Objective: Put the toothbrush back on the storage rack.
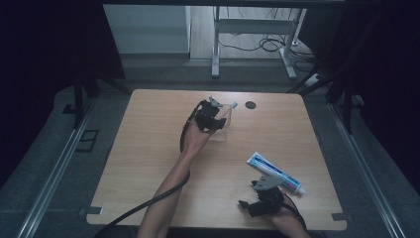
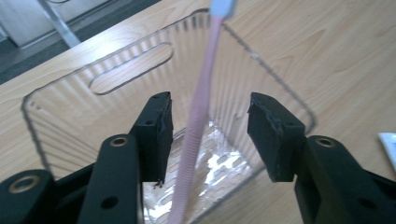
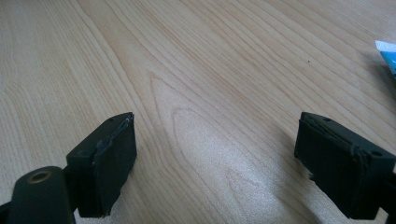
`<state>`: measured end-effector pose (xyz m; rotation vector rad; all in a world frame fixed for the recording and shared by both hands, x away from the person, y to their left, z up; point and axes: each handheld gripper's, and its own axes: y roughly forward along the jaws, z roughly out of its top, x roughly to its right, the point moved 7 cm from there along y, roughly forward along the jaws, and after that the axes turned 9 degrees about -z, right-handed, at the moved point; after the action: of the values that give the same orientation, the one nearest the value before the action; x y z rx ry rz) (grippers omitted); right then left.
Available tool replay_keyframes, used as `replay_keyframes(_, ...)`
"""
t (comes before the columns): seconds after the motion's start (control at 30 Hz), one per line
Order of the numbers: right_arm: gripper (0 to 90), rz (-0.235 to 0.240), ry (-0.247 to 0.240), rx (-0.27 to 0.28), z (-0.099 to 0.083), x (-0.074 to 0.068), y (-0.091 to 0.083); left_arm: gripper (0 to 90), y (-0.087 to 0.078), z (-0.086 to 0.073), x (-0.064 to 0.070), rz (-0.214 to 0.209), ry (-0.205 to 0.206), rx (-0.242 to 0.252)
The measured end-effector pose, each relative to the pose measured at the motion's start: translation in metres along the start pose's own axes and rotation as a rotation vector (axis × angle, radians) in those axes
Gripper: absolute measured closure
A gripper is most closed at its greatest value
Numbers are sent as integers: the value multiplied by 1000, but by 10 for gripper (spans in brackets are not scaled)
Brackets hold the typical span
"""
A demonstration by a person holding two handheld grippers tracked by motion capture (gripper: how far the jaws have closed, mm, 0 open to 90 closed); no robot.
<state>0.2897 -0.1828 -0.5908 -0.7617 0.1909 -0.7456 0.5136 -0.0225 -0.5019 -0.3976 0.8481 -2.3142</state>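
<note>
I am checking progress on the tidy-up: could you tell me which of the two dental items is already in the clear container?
The pink toothbrush: it stands in the clear container between the open left gripper jaws, while the toothpaste tube lies flat on the table.

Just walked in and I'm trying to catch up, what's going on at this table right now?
A person is working at a wooden table with a gripper in each hand. The left gripper hangs open over a clear plastic container; a pink toothbrush stands in the container, leaning between the jaws, with neither jaw seen touching it. The right gripper is open above bare wood near the table's front edge. A toothpaste tube lies on the table close to it.
</note>
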Motion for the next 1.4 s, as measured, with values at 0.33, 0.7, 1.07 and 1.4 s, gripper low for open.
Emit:
replay_keyframes(0.33,125,0,0,1,0,0,0,370,-8,2,2,3,-12,6)
replay_keyframes(0.7,126,0,-2,0,0,0,0,256,-20,5,4,-25,-11,31)
replay_keyframes(1.07,125,-1,-2,1,0,0,0,174,-26,1,12,-33,9,22)
replay_keyframes(1.4,126,0,-1,1,0,0,0,131,-31,-4,22,-63,-1,39)
